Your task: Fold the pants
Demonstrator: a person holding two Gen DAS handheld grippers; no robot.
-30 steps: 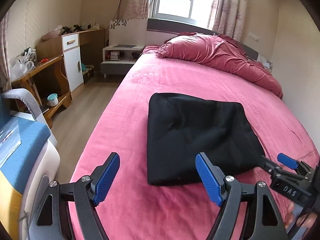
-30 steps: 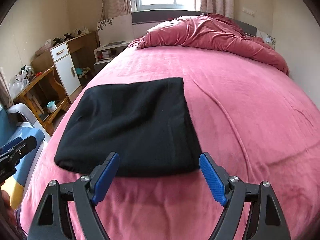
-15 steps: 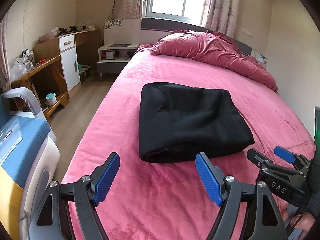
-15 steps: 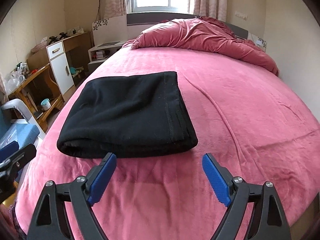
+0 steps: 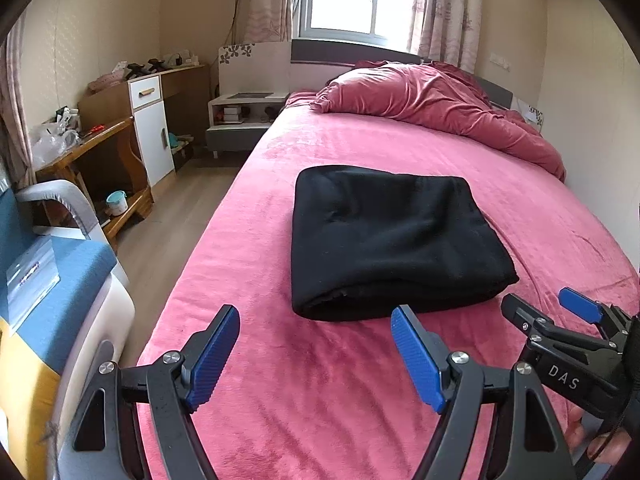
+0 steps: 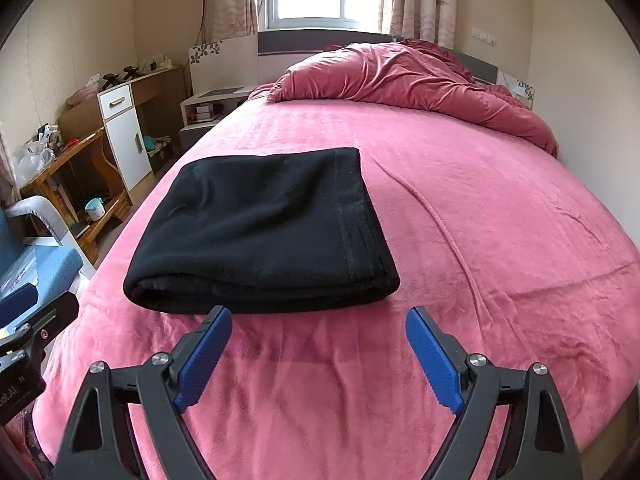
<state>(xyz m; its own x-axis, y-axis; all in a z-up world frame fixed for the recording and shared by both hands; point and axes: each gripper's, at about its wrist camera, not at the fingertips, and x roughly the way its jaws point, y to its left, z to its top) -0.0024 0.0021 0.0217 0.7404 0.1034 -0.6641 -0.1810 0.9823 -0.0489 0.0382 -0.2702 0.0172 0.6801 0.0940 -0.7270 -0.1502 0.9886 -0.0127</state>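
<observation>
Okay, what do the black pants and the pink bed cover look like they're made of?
The pants look like a thick, soft knit, maybe fleece: matte black, no shine, plump rounded fold edges, a stitched seam along one side. The bed cover looks like plush, short-pile fabric, perhaps velvety fleece: a faint sheen and streaky brush marks show in the nap. Both are guesses from looks alone.

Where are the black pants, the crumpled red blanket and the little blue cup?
black pants [image 6: 256, 232]: right wrist view, middle of the folded top layer.
crumpled red blanket [image 6: 400, 76]: right wrist view, middle of the heap by the headboard.
little blue cup [image 5: 116, 202]: left wrist view, its side, under the wooden desk.
</observation>
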